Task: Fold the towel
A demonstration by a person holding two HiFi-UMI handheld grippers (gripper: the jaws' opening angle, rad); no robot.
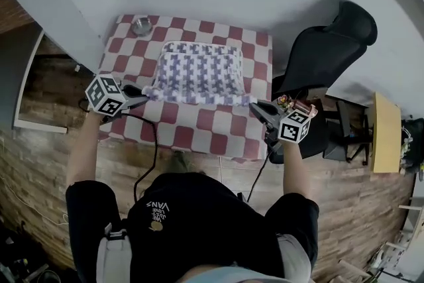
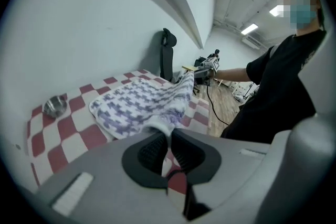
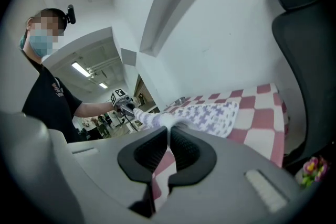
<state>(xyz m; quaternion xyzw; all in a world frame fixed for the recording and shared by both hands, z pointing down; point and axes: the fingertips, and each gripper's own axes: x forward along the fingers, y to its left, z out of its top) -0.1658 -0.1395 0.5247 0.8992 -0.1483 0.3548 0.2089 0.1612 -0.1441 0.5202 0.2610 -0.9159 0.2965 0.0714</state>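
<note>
Left gripper and right gripper are each clamping a near corner of the towel, a fluffy white-and-purple weave lying on the red-checked tablecloth. A small round metal bowl is sitting far-left, and a black office chair is crowding the right edge.

The only readable word is the brand name VANS, printed in pale letters on the chest of the person's black short-sleeved shirt. In the head view it stands upside down. The smaller pale lines of print beside it are too small to read. The white left cube on the left gripper and the white right cube on the right gripper bear black square coded markers without letters. In the right gripper view the shirt's print is illegible.
</note>
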